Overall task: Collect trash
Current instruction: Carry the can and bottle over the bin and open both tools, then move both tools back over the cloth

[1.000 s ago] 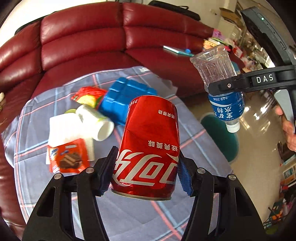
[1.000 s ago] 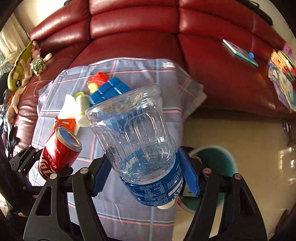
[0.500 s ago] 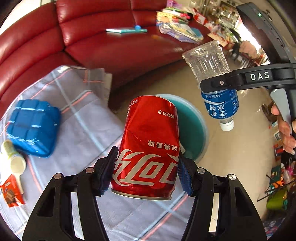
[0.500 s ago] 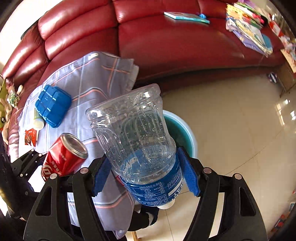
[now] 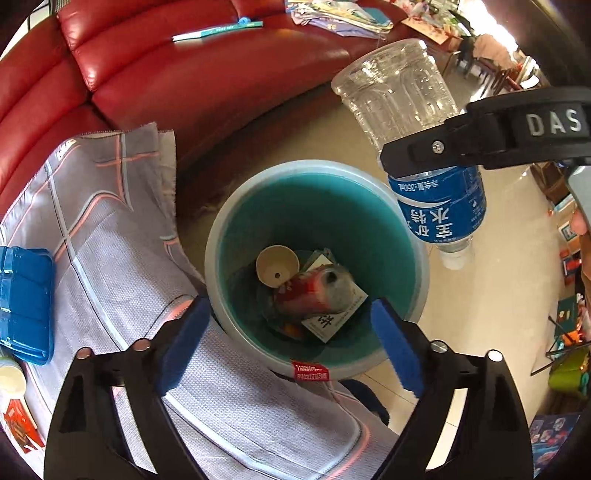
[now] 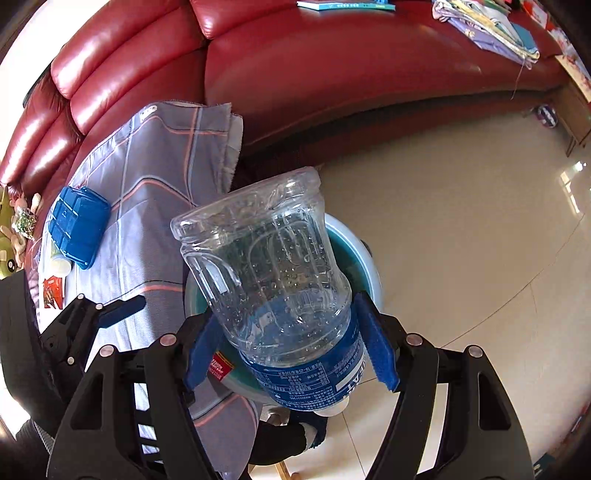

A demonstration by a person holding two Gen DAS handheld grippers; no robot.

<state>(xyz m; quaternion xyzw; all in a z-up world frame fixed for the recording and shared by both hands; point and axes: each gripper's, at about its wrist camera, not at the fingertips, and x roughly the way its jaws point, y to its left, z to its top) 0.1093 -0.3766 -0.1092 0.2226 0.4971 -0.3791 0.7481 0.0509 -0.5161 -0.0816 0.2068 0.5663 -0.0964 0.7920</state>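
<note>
The red cola can (image 5: 314, 291) now lies inside the teal trash bin (image 5: 221, 236), and the left gripper (image 5: 288, 347) above it has just been opening, fingers apart and empty. The right gripper (image 6: 291, 350) is clamped on the upside-down water bottle (image 6: 269, 273) over the bin's edge. Next I think it should let go so the bottle drops in.

Setting: home living room. Evidence: red leather sectional sofa (image 6: 332, 66) with a book (image 5: 218, 31) and heaped papers and cloths (image 6: 487, 29) on its seat; glossy beige floor tiles (image 6: 461, 240); plaid cloth-covered table (image 5: 110, 258); teal waste bin (image 5: 317, 206); stuffed toys (image 6: 14, 229).
</note>
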